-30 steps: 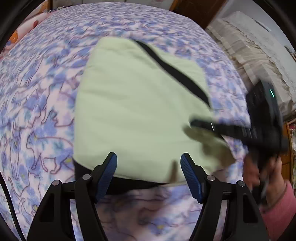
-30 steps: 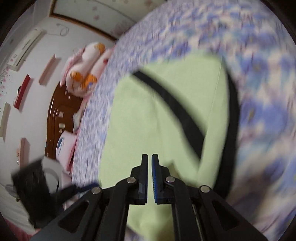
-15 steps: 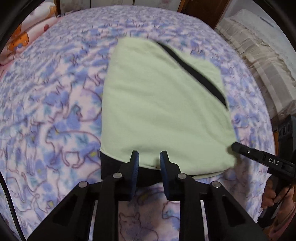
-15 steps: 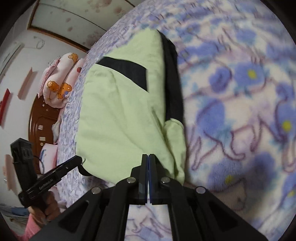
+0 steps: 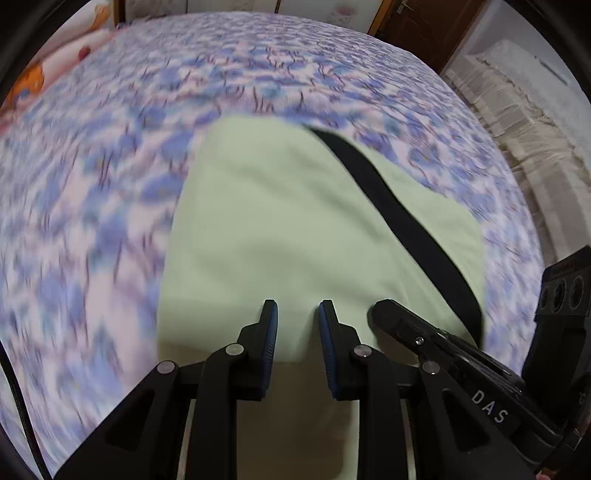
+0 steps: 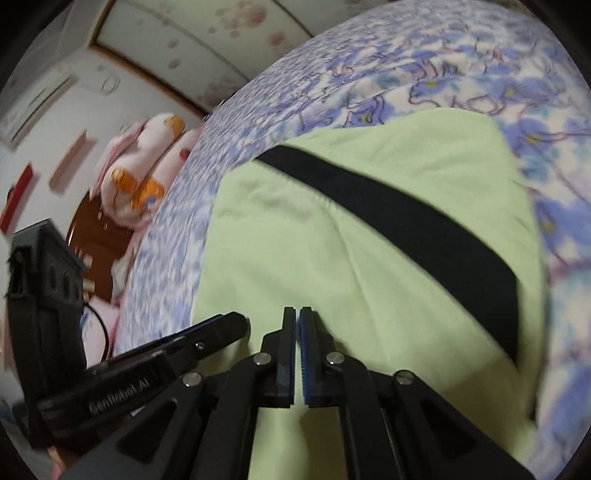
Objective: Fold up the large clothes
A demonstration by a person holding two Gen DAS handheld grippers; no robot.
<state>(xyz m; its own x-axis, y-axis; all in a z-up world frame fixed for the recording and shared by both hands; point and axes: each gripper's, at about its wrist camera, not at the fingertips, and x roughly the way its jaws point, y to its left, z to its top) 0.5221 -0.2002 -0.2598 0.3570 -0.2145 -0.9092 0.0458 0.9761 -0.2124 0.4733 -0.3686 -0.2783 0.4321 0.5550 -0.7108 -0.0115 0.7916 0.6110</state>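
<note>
Left fingers (image 5: 269, 332) slightly parted, right fingers (image 6: 290, 347) closed, above green garment (image 5: 295, 229).

Bed filled most of both views, under a fleece blanket (image 5: 110, 184) printed in blue, purple and pink. Rolled pink bedding (image 6: 140, 177) with orange cartoon figures lay at the head end, against a dark wooden headboard (image 6: 99, 236). White wall (image 6: 51, 147) behind it carried small shelves, one red (image 6: 16, 195), one pale wood (image 6: 68, 162). Air conditioner (image 6: 37, 101) was mounted high on that wall. Ceiling panel (image 6: 207, 40) was pale with pinkish spots, framed in wood trim. Beyond the far side of the bed stood a brown wooden door (image 5: 428, 29). Beside the bed, cream lace-edged cloth (image 5: 517, 122) draped something. Light was even and indoor.
</note>
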